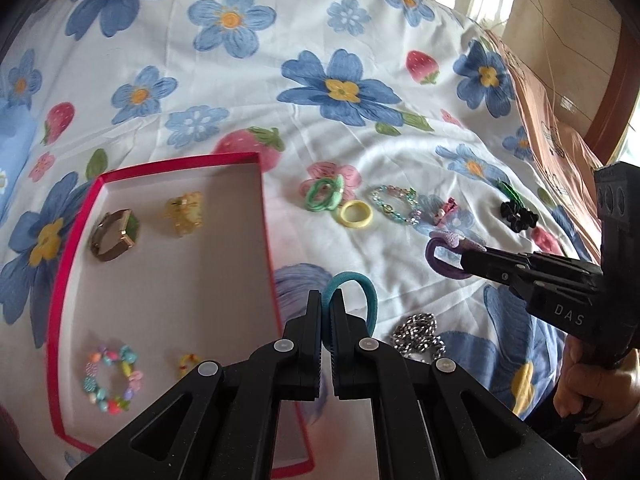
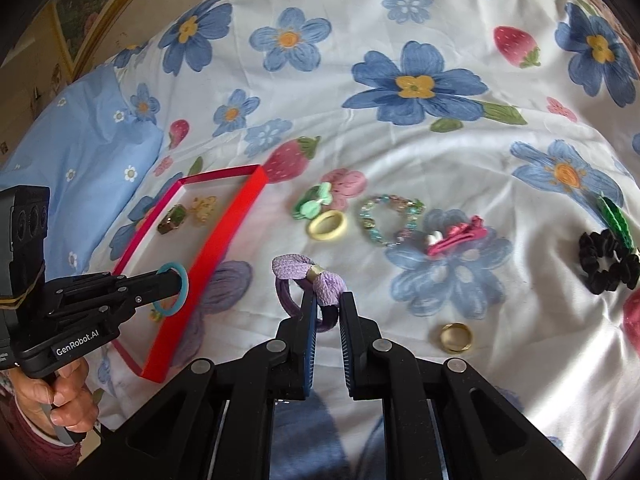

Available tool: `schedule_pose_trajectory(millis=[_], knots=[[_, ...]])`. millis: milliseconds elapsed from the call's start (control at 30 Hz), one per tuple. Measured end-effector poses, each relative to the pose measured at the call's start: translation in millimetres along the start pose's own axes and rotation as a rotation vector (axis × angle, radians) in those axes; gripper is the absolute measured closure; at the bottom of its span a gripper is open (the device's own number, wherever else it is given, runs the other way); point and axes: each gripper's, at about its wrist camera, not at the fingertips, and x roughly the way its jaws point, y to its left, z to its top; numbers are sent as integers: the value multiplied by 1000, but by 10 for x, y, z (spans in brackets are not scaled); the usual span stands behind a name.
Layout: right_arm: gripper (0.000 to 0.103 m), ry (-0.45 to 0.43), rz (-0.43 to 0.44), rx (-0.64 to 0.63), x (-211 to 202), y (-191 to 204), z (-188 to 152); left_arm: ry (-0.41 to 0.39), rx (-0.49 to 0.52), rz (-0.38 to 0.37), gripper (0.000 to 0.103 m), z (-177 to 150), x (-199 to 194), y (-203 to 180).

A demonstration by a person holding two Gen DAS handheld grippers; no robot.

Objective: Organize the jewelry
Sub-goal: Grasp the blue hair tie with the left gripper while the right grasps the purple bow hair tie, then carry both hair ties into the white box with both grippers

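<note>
My left gripper (image 1: pixel 327 300) is shut on a teal hair tie (image 1: pixel 360 285) and holds it just right of the red-rimmed tray (image 1: pixel 262 184); both show in the right wrist view, the gripper (image 2: pixel 176 282) and the tie (image 2: pixel 182 276). My right gripper (image 2: pixel 329 300) is shut on a purple bow hair tie (image 2: pixel 308 274) and holds it above the floral sheet; it also shows in the left wrist view (image 1: pixel 464 258). The tray holds a brown watch (image 1: pixel 114 234), a yellow claw clip (image 1: pixel 185 213), a colourful bead bracelet (image 1: pixel 112 378) and a small yellow piece (image 1: pixel 188 362).
On the sheet lie a green hair tie (image 1: pixel 324 193), a yellow ring tie (image 1: pixel 355 213), a clear bead bracelet (image 1: pixel 396 203), a pink clip (image 2: pixel 460 234), a black scrunchie (image 2: pixel 608 266), a green clip (image 2: pixel 618 214), a gold ring (image 2: pixel 456 337) and a silver chain (image 1: pixel 418 334).
</note>
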Motion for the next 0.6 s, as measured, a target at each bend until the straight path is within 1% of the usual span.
schedule_pose_trajectory(millis=[300, 600], knots=[[92, -2, 46, -51, 38, 399, 69, -33, -68, 28, 100, -106, -270, 321], [92, 4, 94, -93, 173, 764, 156, -48, -118, 60, 100, -155, -403, 616]])
